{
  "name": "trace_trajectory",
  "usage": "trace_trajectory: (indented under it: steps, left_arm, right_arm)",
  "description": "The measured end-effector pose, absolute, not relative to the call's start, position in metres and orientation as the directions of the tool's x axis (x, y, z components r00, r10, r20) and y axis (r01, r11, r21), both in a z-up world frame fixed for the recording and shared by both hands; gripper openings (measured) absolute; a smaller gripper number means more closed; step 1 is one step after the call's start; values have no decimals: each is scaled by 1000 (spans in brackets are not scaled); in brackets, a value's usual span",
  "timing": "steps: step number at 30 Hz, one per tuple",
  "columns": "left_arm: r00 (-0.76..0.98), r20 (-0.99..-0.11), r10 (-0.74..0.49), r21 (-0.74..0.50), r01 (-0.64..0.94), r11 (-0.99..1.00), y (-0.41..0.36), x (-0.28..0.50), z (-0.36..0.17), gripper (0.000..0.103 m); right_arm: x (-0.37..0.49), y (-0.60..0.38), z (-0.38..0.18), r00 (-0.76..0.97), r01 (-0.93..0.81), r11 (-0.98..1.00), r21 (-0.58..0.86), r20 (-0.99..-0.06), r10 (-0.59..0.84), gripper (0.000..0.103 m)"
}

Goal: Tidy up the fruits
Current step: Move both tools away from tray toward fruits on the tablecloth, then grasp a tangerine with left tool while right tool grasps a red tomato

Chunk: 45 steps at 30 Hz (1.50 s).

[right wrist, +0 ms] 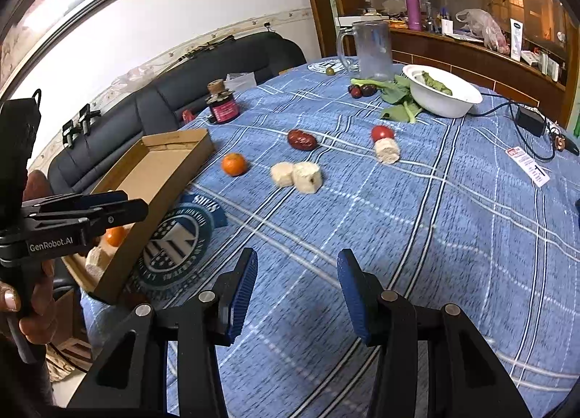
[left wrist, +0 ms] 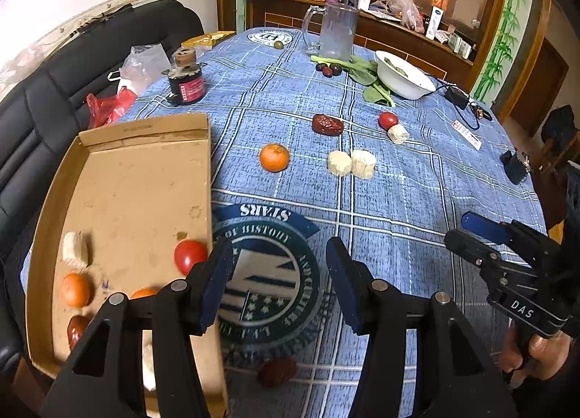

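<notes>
A cardboard tray [left wrist: 119, 135] at the table's left holds a red tomato [left wrist: 189, 255], an orange [left wrist: 75, 289], a white chunk [left wrist: 75, 249] and a red date [left wrist: 76, 330]. On the blue cloth lie an orange [left wrist: 274, 157], a red date [left wrist: 327, 124], two white chunks [left wrist: 351, 163], a tomato [left wrist: 388, 120] beside another chunk, and a blurred date [left wrist: 277, 371] near the front edge. My left gripper [left wrist: 279, 282] is open and empty beside the tray's right wall. My right gripper [right wrist: 295, 294] is open and empty above bare cloth; the orange [right wrist: 234, 164] and chunks [right wrist: 297, 175] lie ahead.
A white bowl [left wrist: 417, 86] with greens, leafy vegetables [left wrist: 366, 73], dark fruits [left wrist: 331, 70] and a glass mug [left wrist: 337, 32] stand at the far end. A black-and-pink jar [left wrist: 186, 82] is far left. A charger and cable [left wrist: 458, 97] lie at right. A black sofa [left wrist: 43, 91] runs along the left.
</notes>
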<state>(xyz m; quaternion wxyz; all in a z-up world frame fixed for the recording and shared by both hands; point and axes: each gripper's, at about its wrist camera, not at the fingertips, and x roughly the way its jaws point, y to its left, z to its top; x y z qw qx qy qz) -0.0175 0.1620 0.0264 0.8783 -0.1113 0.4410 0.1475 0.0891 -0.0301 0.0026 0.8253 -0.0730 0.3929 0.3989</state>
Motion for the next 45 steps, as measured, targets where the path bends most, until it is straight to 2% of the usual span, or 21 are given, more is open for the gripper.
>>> trace_trajectory:
  steps: [8,15,25,31,33,34,36,37,45]
  left_arm:
    - [549,-825,135,-86,-358,930,176,21,17,52]
    - [524,-842,132,-75,-355,932,194,58,9,52]
    - [467,-872,148,-29,-350,936,208,92,-14,52]
    - [435,-888,145,-15,-345,938,213,107,-30,52]
    - [417,-899,133,-19,-341,940,213,111,-37,52]
    - [412,-902,128,-21,-339,940,214,112,-39,51]
    - [420,-899,127,-19,-326,945,211,113,-37,41]
    - [423,-897,125,-21,-322,946,211,114,-36,30]
    - [469,-878,96,-63,-311,948,208,103,-25,29]
  right_arm:
    - [131,-18,2,399,-706,690,159,-715,574,48]
    - [201,9,3,457,-658,740,136,-709,537,47]
    - [267,55,-30,464,-625,777,74,-766,445,47]
    - [280,64,-45,456,-621,781,69,-779,431,32]
    - [281,62,-46,461,-622,780,75,-770,442,32]
    - [280,61,-46,461,-622,779,77,-768,444,32]
    - [280,60,-45,461,-621,779,84,-766,449,32]
    - [278,58,-44,462,-619,780,89,-762,454,31]
    - [243,35,-16,462,-636,756,152,-709,532,31]
